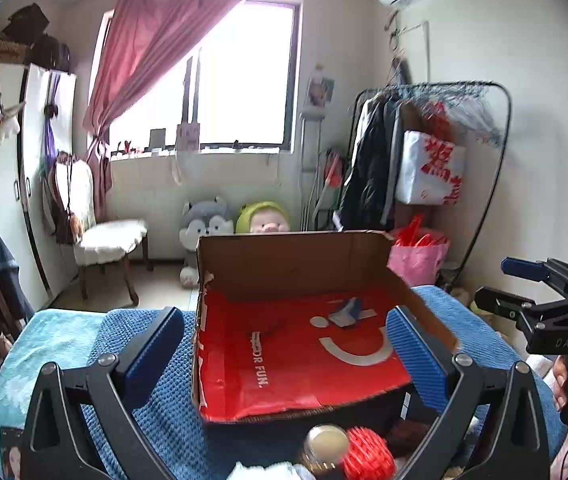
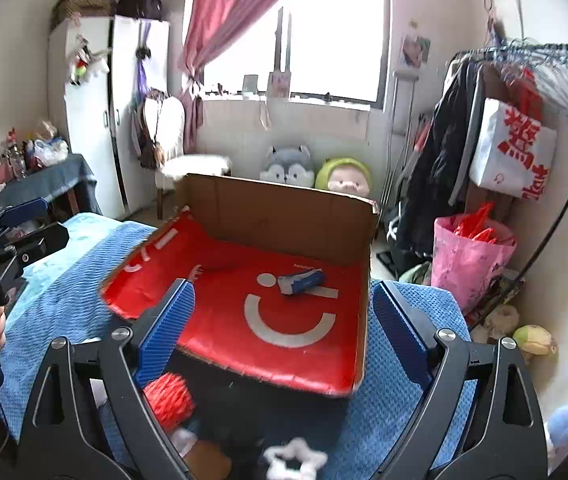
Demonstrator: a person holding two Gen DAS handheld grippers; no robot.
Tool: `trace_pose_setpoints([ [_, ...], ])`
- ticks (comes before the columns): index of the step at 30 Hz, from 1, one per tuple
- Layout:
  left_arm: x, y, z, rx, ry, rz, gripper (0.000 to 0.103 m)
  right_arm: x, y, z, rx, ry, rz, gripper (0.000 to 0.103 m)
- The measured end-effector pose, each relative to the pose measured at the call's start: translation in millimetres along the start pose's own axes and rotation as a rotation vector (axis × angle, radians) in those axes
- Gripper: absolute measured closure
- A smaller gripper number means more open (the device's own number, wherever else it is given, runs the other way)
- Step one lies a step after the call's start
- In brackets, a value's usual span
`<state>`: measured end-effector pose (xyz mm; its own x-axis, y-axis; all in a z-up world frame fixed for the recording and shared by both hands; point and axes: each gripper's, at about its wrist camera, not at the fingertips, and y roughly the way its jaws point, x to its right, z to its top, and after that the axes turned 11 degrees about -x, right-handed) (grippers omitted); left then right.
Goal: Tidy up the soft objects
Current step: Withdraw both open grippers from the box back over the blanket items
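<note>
Both units empty with jaws spread wide: left hand-held gripper [image 1: 284, 344] and right hand-held gripper [image 2: 284, 316] hang over the cardboard box [image 1: 292, 264] on the blue blanket [image 1: 156, 408] of the bed, a small blue soft item [image 2: 300, 281] already lying on its red liner. The red spiky ball [image 2: 170, 400] and white star-shaped piece [image 2: 296, 460] sit just in front of the box; judged light and squashy, best pinched across the middle with mild squeeze. Near-edge items are blurred and cut off, including a round pale-topped object [image 1: 326, 446] I cannot identify.
</note>
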<state>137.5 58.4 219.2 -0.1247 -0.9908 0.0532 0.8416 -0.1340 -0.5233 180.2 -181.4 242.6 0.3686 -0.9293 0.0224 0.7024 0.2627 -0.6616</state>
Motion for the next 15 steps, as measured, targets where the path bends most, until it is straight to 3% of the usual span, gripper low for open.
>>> trace_pose_setpoints([
  [6, 14.5, -56.1, -37.6, 0.087, 0.020, 0.010, 0.000, -19.8, -52.3, -48.7, 0.100, -0.006, -0.010, 0.006],
  [15, 31.6, -81.2, -101.0, 0.086, -0.006, 0.000, 0.000, -40.6, -93.2, -119.1, 0.167, 0.057, -0.048, 0.000],
])
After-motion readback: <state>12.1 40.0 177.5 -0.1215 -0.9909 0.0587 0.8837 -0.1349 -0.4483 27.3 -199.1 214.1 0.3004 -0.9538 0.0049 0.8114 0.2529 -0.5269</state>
